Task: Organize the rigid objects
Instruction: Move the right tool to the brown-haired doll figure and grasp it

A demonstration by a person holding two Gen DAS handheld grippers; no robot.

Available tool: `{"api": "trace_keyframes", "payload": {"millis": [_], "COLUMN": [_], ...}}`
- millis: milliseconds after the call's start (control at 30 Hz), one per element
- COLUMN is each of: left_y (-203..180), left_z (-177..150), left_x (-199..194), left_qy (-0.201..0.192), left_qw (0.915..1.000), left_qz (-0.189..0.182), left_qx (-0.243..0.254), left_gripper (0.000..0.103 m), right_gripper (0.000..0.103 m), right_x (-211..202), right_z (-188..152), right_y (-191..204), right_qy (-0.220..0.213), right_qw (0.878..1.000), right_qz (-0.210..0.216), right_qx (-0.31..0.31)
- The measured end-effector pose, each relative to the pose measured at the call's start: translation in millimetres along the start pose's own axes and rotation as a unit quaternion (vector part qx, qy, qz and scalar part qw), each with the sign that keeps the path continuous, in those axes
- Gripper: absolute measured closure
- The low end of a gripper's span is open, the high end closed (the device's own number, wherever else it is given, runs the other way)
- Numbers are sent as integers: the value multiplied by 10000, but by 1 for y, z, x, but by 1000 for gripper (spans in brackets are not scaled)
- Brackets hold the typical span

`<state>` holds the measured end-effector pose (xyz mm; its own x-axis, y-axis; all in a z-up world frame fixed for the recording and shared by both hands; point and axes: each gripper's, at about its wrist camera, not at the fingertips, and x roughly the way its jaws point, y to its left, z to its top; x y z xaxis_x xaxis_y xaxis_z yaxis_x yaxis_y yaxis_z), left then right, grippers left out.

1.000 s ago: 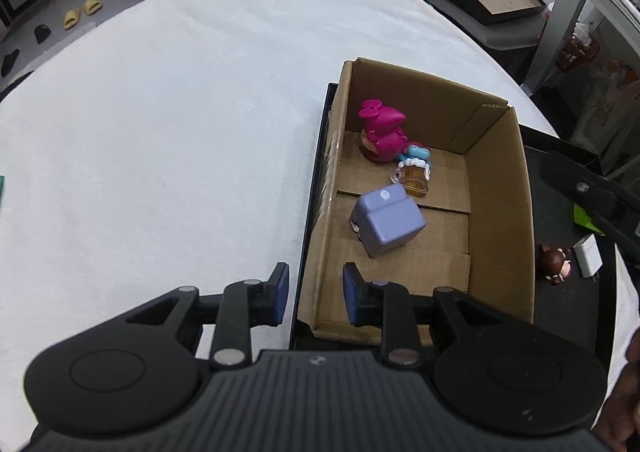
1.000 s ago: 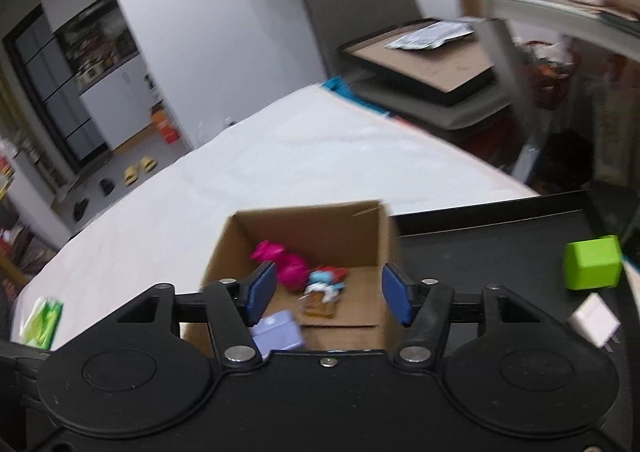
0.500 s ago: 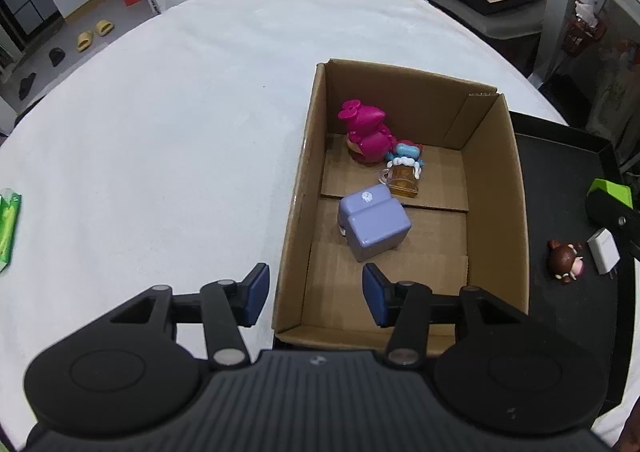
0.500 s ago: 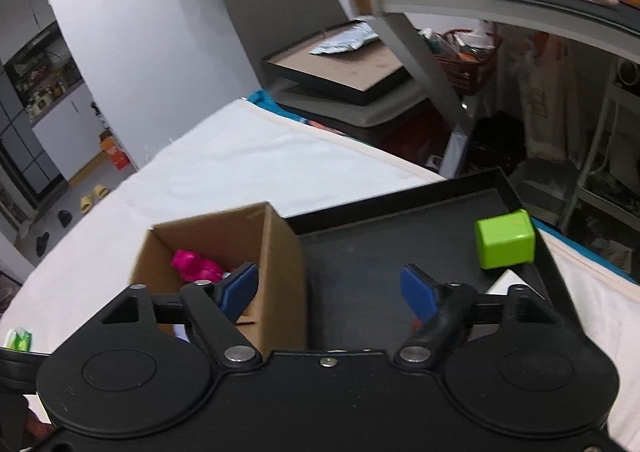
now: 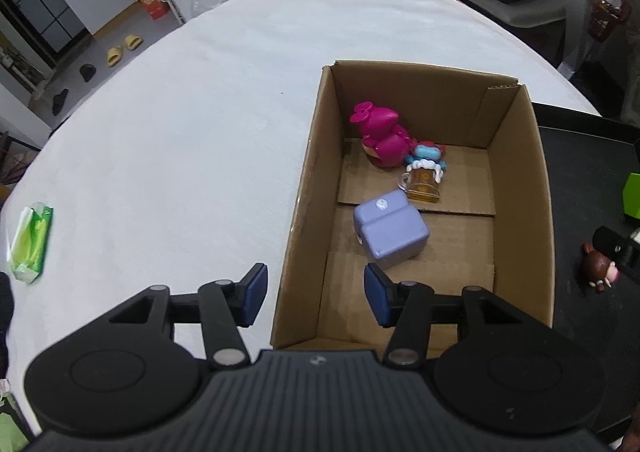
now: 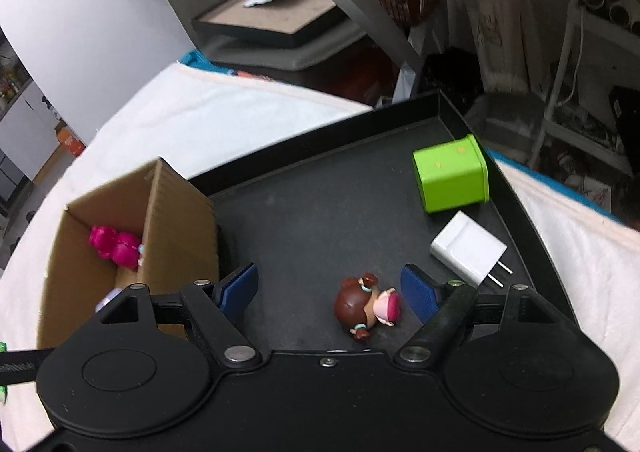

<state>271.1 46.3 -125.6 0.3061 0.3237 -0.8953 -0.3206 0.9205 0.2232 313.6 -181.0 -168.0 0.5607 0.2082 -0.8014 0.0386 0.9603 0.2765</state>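
A cardboard box (image 5: pixel 520 192) stands on the white cloth and holds a pink toy (image 5: pixel 380 138), a small beer mug (image 5: pixel 422 180), a blue and red figure (image 5: pixel 426 152) and a lilac block (image 5: pixel 390 228). My left gripper (image 5: pixel 316 298) hovers over the box's near left corner; its jaws are opening and grip nothing. On the black tray (image 6: pixel 320 220) lie a brown-haired doll (image 6: pixel 366 306), a green cube (image 6: pixel 450 174) and a white charger (image 6: pixel 468 246). My right gripper (image 6: pixel 328 290) is open above the doll, which lies between the fingers, nearer the right one, with the pads clear of it.
The box (image 6: pixel 180 208) sits against the tray's left side. A green packet (image 5: pixel 30 242) lies at the far left of the white cloth (image 5: pixel 180 152). Beyond the table stand a grey chair with a framed board (image 6: pixel 276 20), metal table legs and cluttered shelves.
The left gripper's jaws have spread apart and it has drifted a little along the box. The right gripper has swung from the box over to the tray and sunk, its jaws wider, bringing the doll into view.
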Motion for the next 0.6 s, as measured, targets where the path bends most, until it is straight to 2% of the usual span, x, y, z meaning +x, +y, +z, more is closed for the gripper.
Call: {"api": "trace_keyframes", "payload": {"millis": [200, 400, 467, 533, 600], "left_y": [-8, -13, -15, -16, -17], "left_z": [-1, -2, -3, -3, -2], "left_x": [3, 2, 1, -1, -2], "left_qy": [37, 59, 48, 5, -1], "left_qw": [9995, 9987, 9981, 9979, 9979], "left_qz": [323, 493, 605, 640, 641], "left_qx": [29, 75, 110, 118, 107], "left_gripper": [51, 51, 48, 46, 43], "right_gripper": [25, 27, 35, 56, 60], "right_x": [19, 32, 36, 41, 41], "right_z": [-5, -9, -11, -13, -13], "right_y": [-3, -4, -3, -4, -4], "right_qy": [268, 505, 523, 617, 607], "right_qw": [9996, 9987, 9982, 9973, 9967], "right_qz": [-43, -59, -186, -256, -337], "right_qx": [-24, -88, -244, -315, -417]}}
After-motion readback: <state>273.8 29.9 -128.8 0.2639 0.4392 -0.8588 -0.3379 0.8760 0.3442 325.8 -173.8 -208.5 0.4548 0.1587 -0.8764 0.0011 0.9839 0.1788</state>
